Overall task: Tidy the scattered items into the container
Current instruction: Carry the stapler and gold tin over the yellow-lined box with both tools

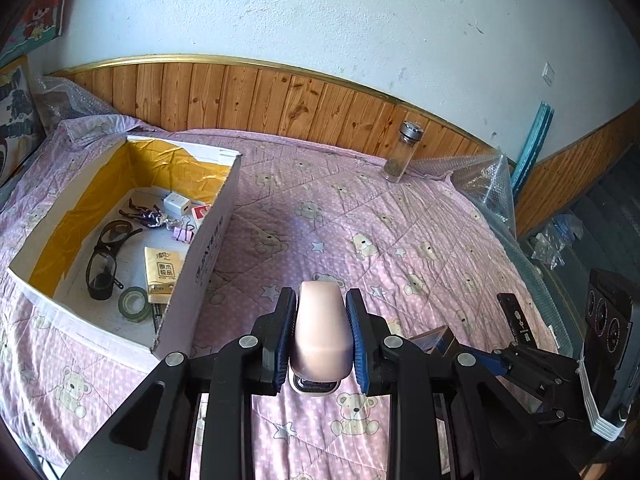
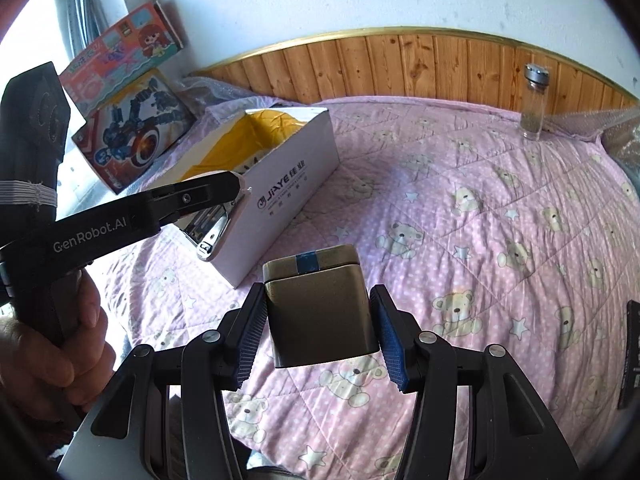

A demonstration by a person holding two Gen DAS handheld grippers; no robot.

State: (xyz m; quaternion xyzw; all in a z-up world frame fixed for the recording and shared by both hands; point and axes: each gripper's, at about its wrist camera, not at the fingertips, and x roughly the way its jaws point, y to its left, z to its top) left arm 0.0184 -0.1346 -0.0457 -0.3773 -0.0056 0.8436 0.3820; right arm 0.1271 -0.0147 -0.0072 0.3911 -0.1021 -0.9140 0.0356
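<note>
The left claw is closed on a pale pink, smooth-shelled gadget, its blue pads pressed flat against both long sides, held in the air above the quilted bed. Seen from the right wrist, the same item shows a chromed underside and hangs by the near corner of the cardboard box, which sits towards the bed's left edge. The shell looks hard, light and rather slippery, so the ribbed pads on its widest flanks seem the sound hold; a squeeze nearer the rounded tip would likely let it squirt out. The right claw stands open around a square tin with a blue tape strip on its lid, the pads just beside its walls with a sliver of gap on each side, so nothing is gripped yet. The tin should be stiff and moderately light; taking it low on the body, not the lid, seems wisest. Inside the box lie glasses, a tissue pack and a tape roll. A glass bottle stands at the far edge.
</note>
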